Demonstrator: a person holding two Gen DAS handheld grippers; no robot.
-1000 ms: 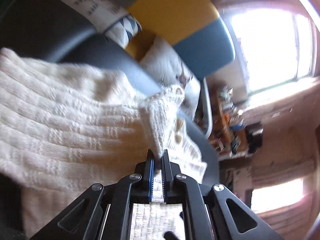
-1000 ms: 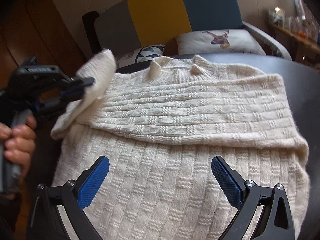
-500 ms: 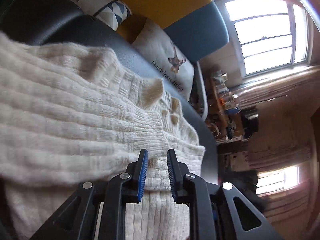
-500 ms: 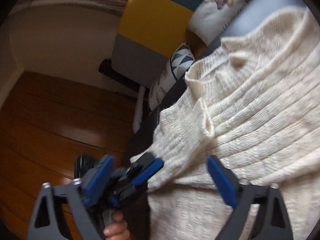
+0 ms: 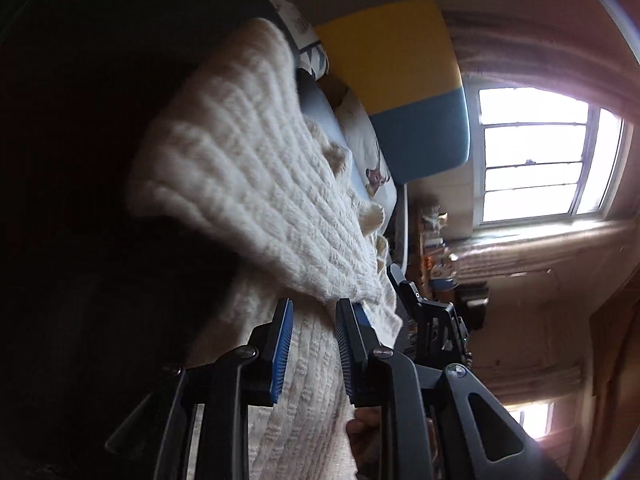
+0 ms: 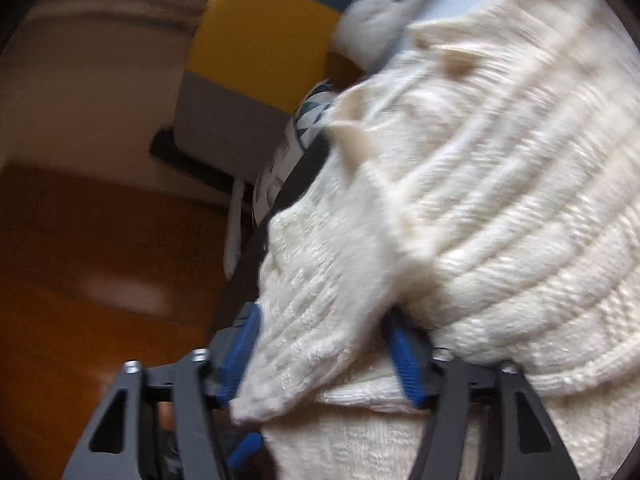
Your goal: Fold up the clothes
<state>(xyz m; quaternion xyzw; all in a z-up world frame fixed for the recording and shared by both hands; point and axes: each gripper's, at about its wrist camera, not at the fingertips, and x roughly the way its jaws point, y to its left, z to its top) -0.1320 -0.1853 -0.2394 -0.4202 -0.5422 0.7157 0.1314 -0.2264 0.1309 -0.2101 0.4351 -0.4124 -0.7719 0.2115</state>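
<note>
Left gripper (image 5: 312,312) jaws parted, nothing pinched; cream knit sweater (image 5: 256,184) fold edge just ahead of the tips; right gripper (image 6: 320,344) jaws spread wide, straddling the sweater's folded sleeve end (image 6: 320,320), not clamped; sweater lies on dark table (image 6: 296,176); frames motion-blurred.

— Where is there room to pass?

— Left of the cream knit sweater (image 6: 480,208) the wooden floor (image 6: 80,280) lies open. The left gripper (image 5: 314,312) has a gap between its pads, with knit running through it.

— What blocks the way?

— The sweater's folded sleeve (image 6: 320,300) fills the spread jaws of the right gripper (image 6: 324,344). Beyond, the armchair back (image 6: 260,60) and two cushions (image 6: 376,32) stand close behind the dark table edge (image 6: 296,184).
</note>
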